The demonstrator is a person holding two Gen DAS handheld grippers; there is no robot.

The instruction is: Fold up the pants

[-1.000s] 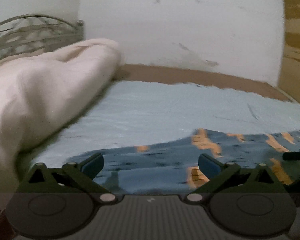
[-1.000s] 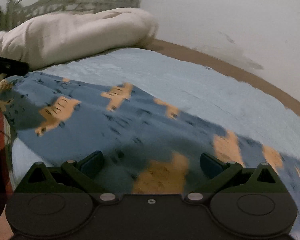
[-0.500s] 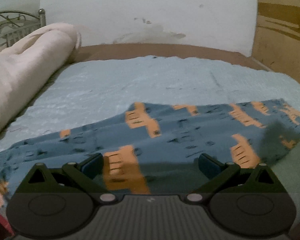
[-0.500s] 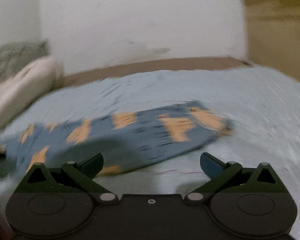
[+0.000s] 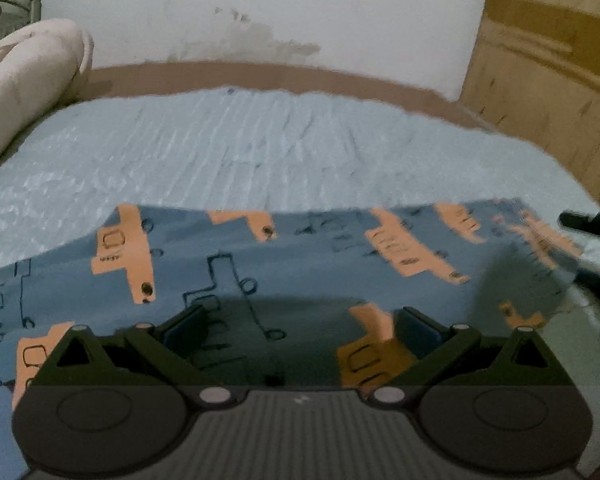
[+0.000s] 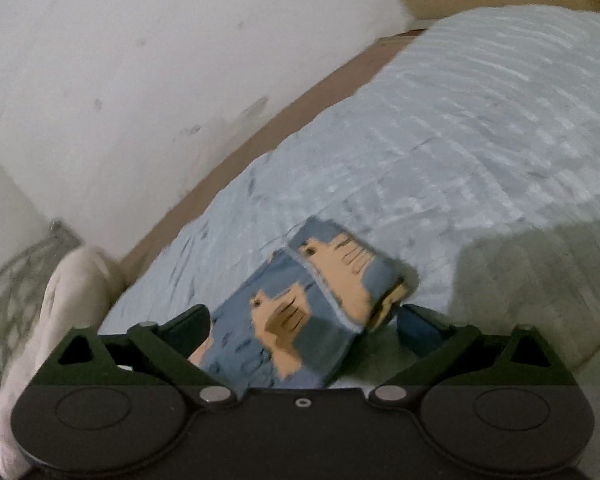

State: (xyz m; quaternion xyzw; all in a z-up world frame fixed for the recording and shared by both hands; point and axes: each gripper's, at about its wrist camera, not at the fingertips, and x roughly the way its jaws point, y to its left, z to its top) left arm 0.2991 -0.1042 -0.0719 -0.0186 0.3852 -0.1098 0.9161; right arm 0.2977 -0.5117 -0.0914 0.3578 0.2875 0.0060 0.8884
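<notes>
Since a second ago my right gripper has swung to the pants' cuff end, jaws spread around it; my left gripper hovers spread over them. Pants lie lengthwise on the bedsheet, halved; cross-folds remain, I judge.

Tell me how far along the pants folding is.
Early stage. Done: the pants lie spread lengthwise on the blue bedspread, apparently with one leg laid over the other. In hand: nothing; the left tool is open above the middle, and the right tool is open at one end of the pants. Left: the crosswise folds, since no end is turned over yet.
</notes>
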